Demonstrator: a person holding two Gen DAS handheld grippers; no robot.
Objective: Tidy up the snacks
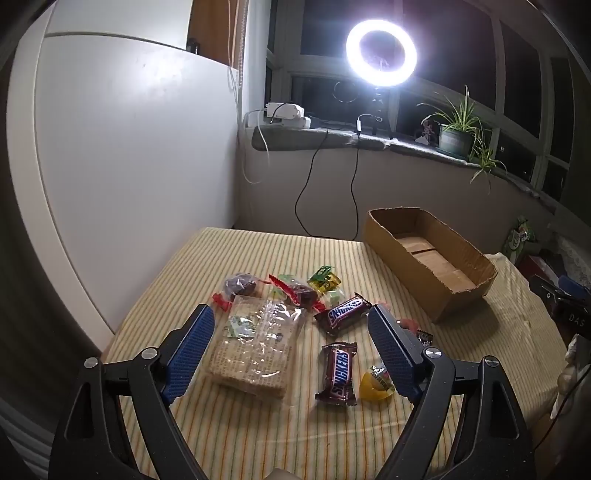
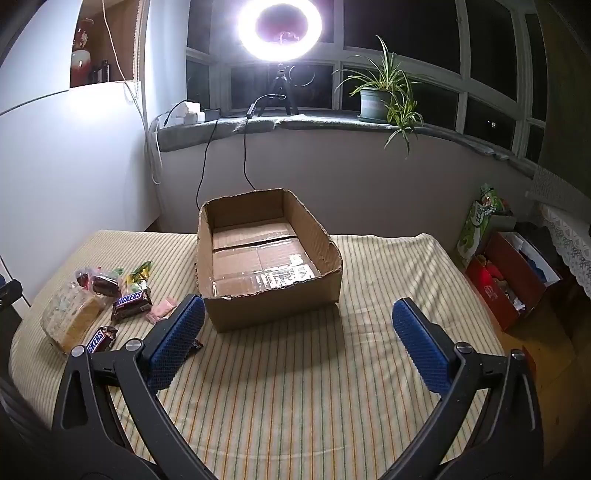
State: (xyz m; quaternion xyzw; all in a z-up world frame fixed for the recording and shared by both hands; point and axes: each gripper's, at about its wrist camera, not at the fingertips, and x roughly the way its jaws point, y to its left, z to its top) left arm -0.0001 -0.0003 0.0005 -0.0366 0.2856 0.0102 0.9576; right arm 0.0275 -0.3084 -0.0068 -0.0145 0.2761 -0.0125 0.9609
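A pile of snacks lies on the striped tablecloth: a clear pack of crackers, two Snickers bars, a yellow jelly cup and several small wrapped sweets. My left gripper is open and empty, hovering above the crackers and the nearer Snickers bar. An empty open cardboard box stands to the right of the pile. My right gripper is open and empty, just in front of the box. The snacks also show at the left of the right wrist view.
A white cabinet wall borders the table's left side. A windowsill behind holds a bright ring light, cables and a potted plant. Boxes and bags sit on the floor to the right of the table.
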